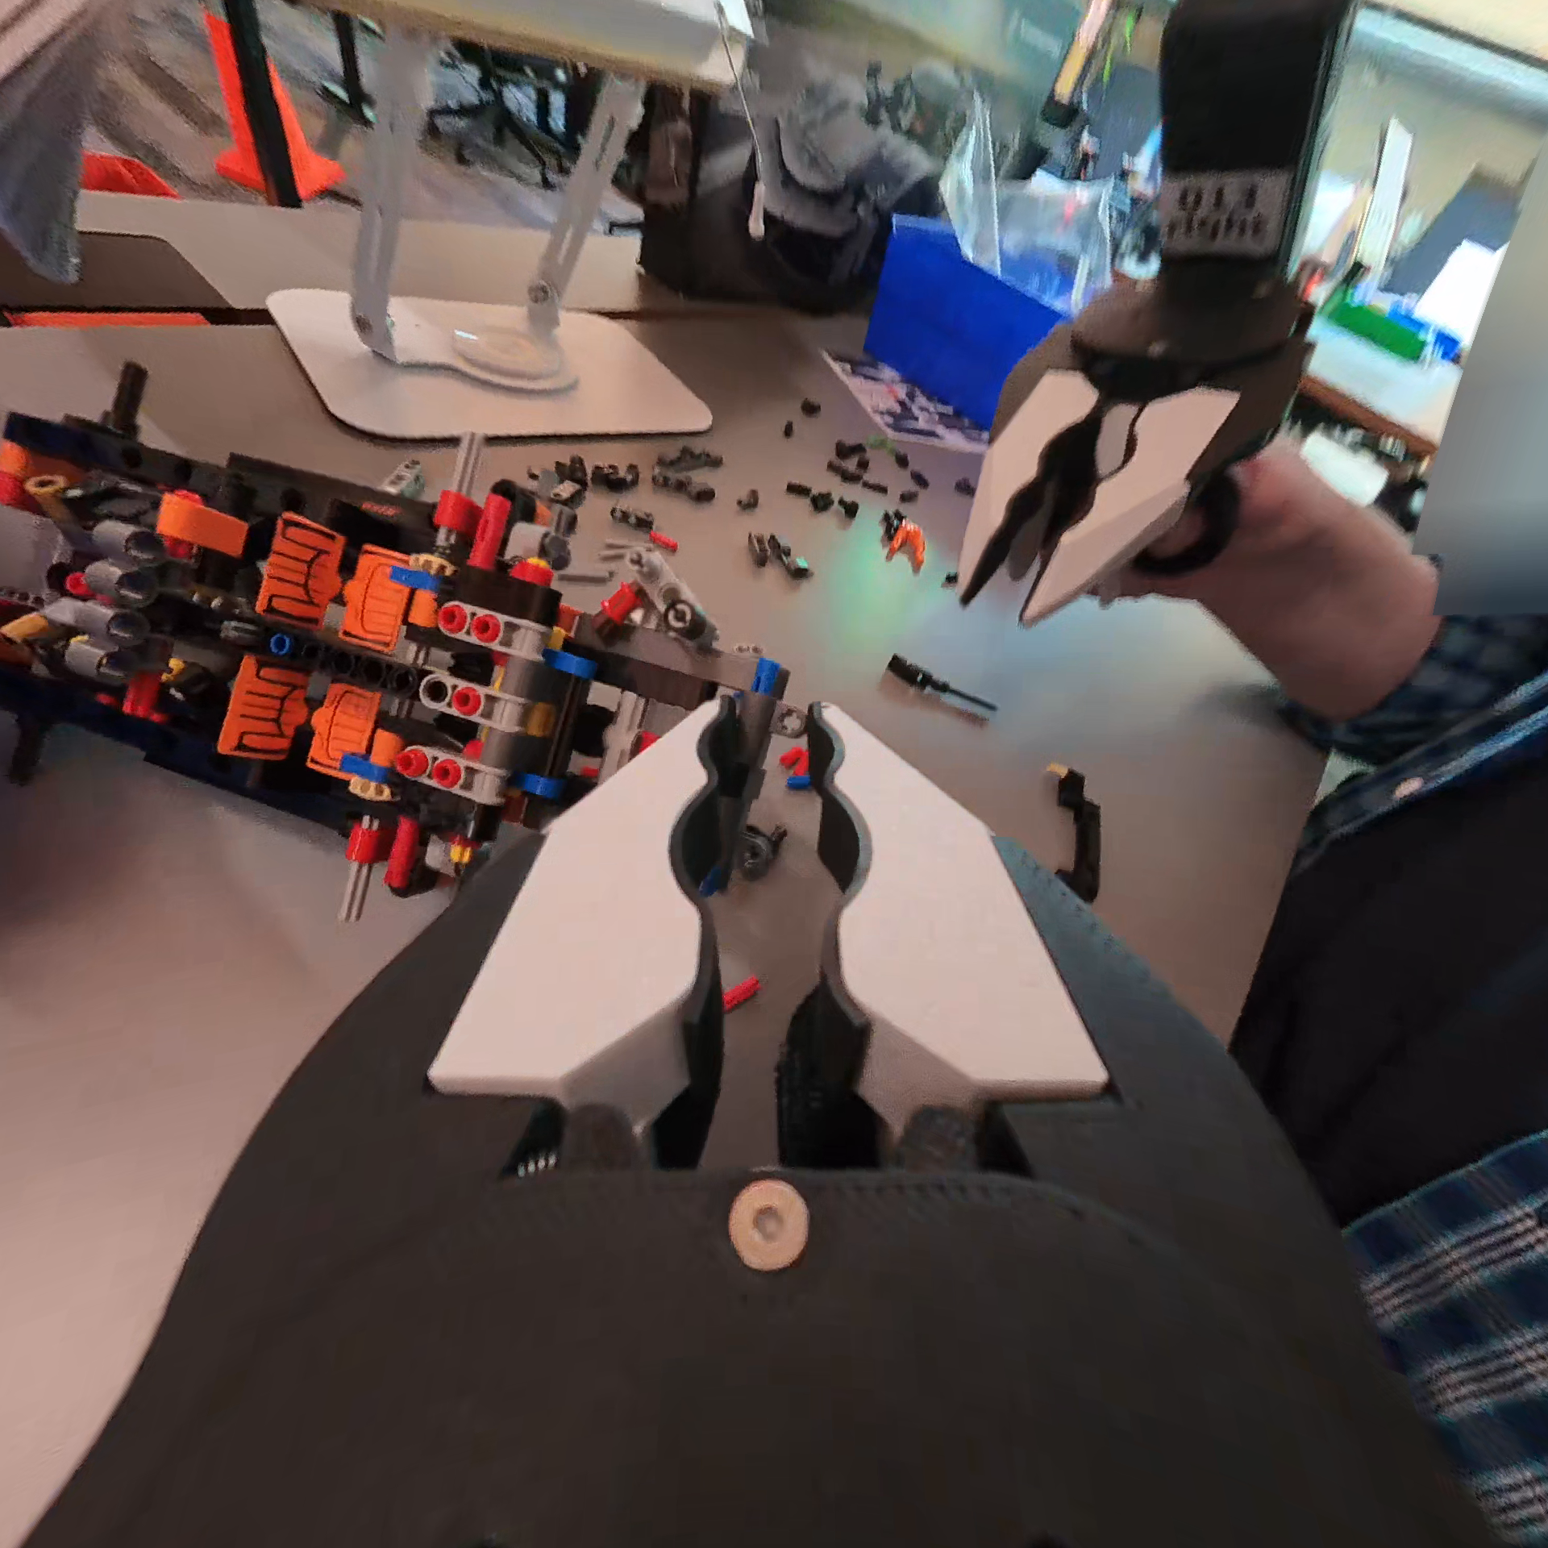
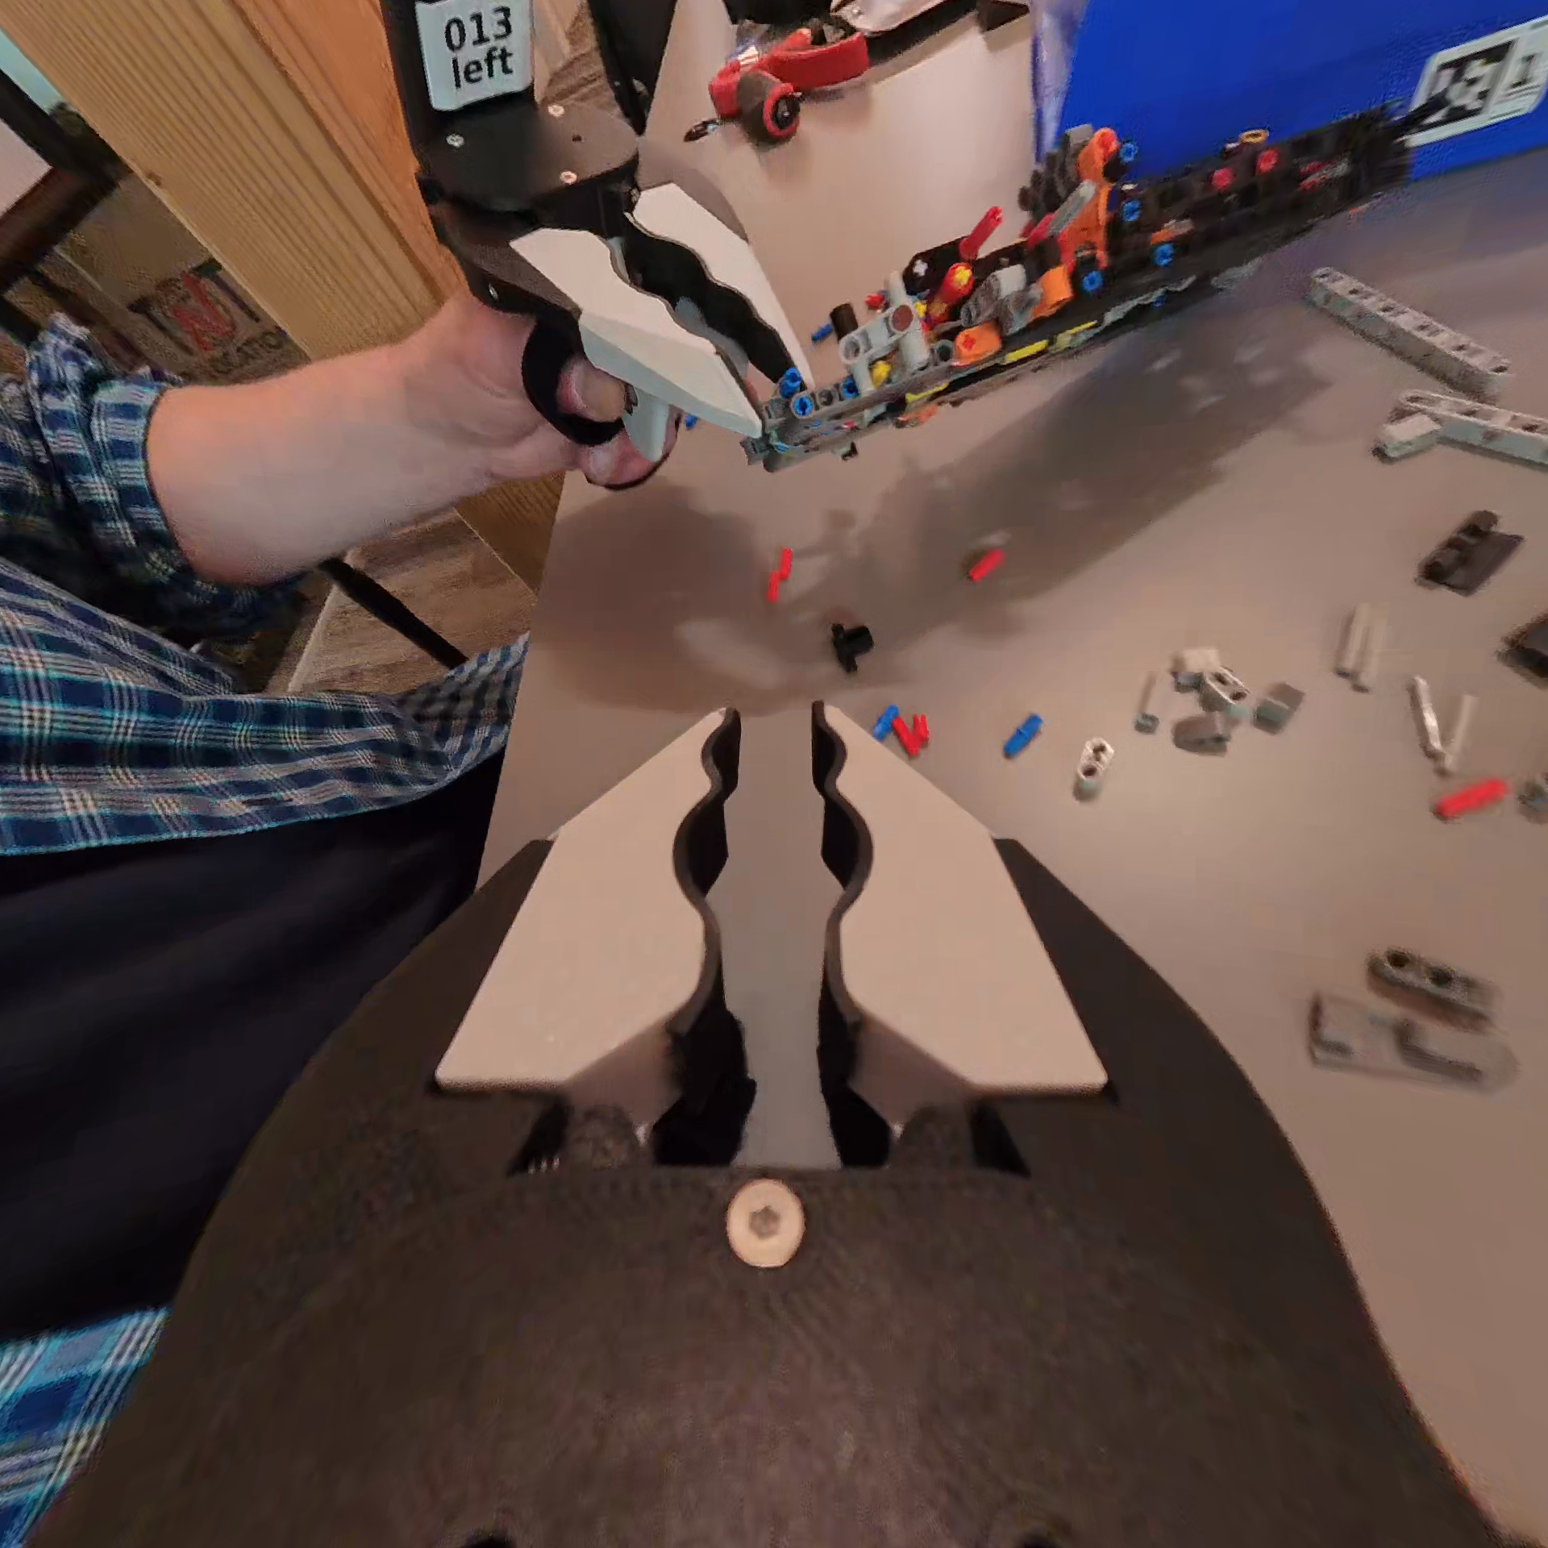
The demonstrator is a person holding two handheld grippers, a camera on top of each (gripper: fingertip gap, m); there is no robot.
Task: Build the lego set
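The long Lego model (image 1: 377, 637), black with orange, red and blue parts, hangs tilted over the grey table. My left gripper (image 1: 771, 712) is shut on the grey beam at its near end. In the right wrist view the left gripper (image 2: 758, 402) holds that end of the model (image 2: 1047, 276) above the table, with a shadow below. My right gripper (image 2: 775, 712) is open and empty, hovering over loose pieces. In the left wrist view it (image 1: 997, 607) is up to the right, apart from the model.
Loose pieces lie on the table: red pins (image 2: 779, 574), a black piece (image 2: 850, 645), blue and red pins (image 2: 900, 729), grey beams (image 2: 1407, 331) and several small black parts (image 1: 687, 482). A blue box (image 2: 1215, 75) and a monitor stand (image 1: 486, 368) stand at the back.
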